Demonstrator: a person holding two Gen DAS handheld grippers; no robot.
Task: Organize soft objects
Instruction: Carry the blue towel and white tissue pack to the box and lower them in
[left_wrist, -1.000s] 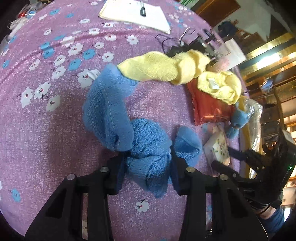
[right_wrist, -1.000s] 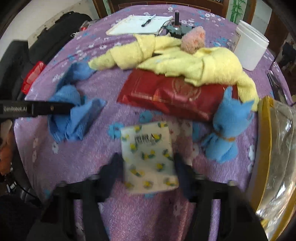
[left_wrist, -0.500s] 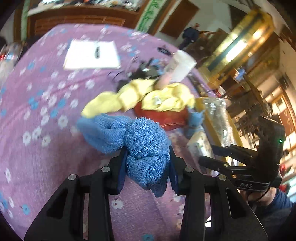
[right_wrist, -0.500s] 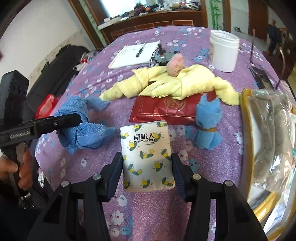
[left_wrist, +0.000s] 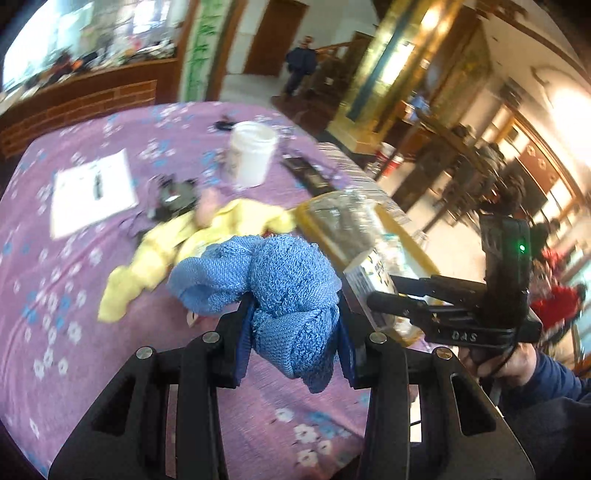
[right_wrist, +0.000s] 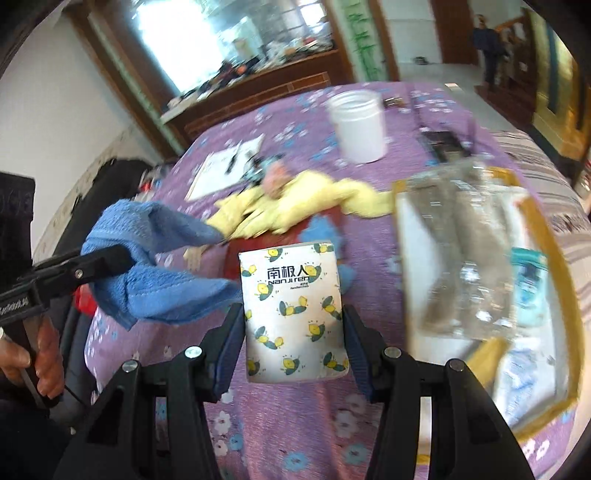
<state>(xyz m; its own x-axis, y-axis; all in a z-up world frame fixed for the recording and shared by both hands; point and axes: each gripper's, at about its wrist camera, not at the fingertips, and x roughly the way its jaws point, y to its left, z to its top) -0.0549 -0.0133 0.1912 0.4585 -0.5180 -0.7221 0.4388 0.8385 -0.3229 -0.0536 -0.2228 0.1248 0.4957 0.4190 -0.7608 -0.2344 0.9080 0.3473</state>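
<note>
The left gripper (left_wrist: 295, 328) has its jaws clamped on a bunched blue towel (left_wrist: 284, 291), held up off the purple flowered table (left_wrist: 55, 314); a loose tail of the towel hangs out to the left. The right gripper (right_wrist: 293, 328) has its jaws clamped on the sides of a white tissue pack (right_wrist: 293, 310) printed with yellow bees, also lifted clear of the cloth. Seen from the right wrist, the towel (right_wrist: 155, 273) sits just left of the pack, almost touching it. Behind both lies a yellow towel (left_wrist: 207, 236) sprawled over a red packet (right_wrist: 255, 243), largely covered, with a blue soft toy (right_wrist: 321, 232) mostly hidden behind the pack. To the right stands a yellow-rimmed tray (right_wrist: 535, 229) holding crinkled clear plastic, its contents blurred and its far side cut off by the frame. Farther back are a white jar (right_wrist: 360, 127), a notepad (left_wrist: 92, 192) with a pen, and a dark tangle of cables too smeared to make out. Bare cloth lies open in front of both grippers.
</note>
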